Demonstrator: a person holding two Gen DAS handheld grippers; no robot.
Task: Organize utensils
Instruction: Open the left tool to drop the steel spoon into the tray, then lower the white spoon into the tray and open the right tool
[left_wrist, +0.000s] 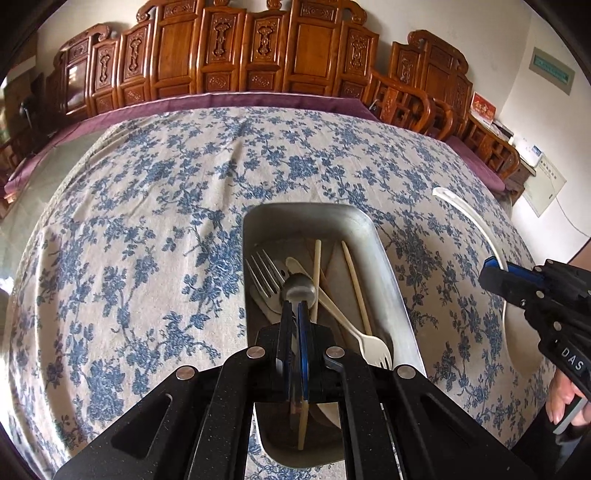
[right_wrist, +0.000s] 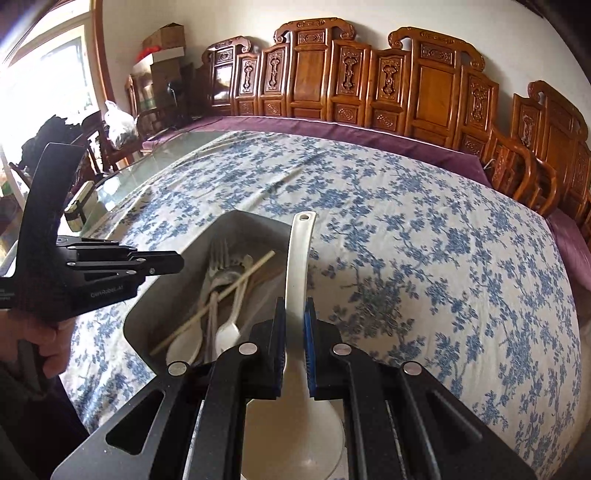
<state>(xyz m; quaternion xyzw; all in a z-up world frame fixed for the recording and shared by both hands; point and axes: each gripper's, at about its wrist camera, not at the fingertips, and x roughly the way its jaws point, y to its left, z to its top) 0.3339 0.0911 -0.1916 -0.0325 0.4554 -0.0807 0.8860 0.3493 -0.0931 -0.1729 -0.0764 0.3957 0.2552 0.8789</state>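
Observation:
A metal tray lies on the flowered tablecloth, holding a metal fork, chopsticks and a white plastic fork. My left gripper hovers over the tray. It is shut on the handle of a metal spoon, whose bowl sticks out past the fingertips. My right gripper is shut on the handle of a white ladle. The ladle hangs just right of the tray, its handle pointing away and its bowl under the jaws.
The blue-flowered cloth covers a big table with a purple border. Carved wooden chairs line the far side. A hand grips the left tool. A small dark object sits on bare glass at the far left.

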